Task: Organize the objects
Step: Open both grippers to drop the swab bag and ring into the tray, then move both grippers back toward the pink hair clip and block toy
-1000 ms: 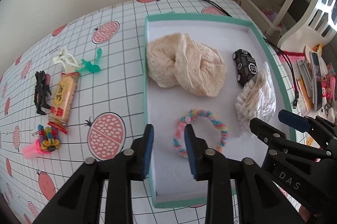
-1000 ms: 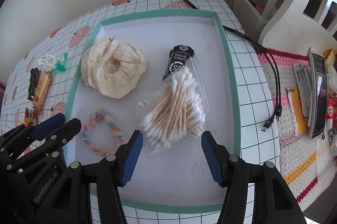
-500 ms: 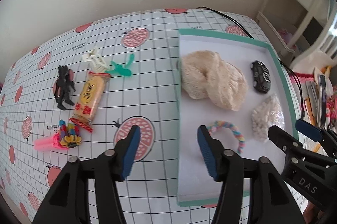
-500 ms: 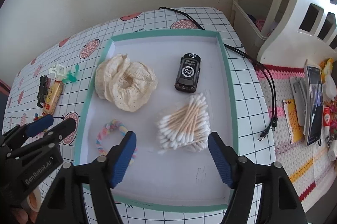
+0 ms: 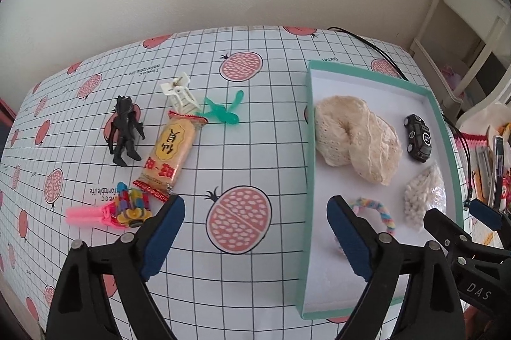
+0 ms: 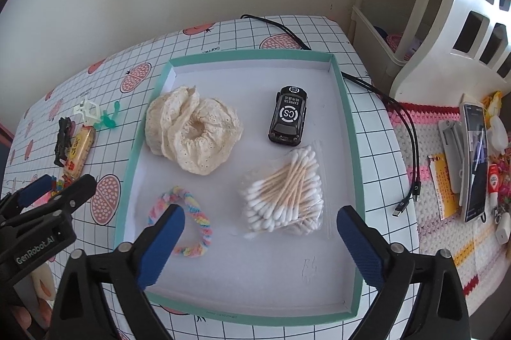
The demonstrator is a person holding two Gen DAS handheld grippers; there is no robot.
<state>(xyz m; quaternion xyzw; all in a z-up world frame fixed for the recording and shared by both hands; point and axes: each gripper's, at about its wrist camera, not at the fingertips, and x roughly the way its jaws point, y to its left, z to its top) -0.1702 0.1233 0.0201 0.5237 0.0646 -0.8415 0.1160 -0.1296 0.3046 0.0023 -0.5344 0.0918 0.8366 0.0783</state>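
Holding both grippers with jaws spread wide and empty, we keep the left gripper (image 5: 255,231) above the surface's (image 5: 255,148) pomegranate print at the teal tray's (image 6: 351,129) left wall, the right gripper (image 6: 258,241) over the tray floor. Inside the tray lie a rainbow hair tie (image 6: 179,222), bagged cotton swabs (image 6: 284,193), a cream lace scrunchie (image 6: 191,129) and a black toy car (image 6: 287,116). At left frame in the left view lie a snack packet (image 5: 169,154), a black figure (image 5: 124,131) and clips.
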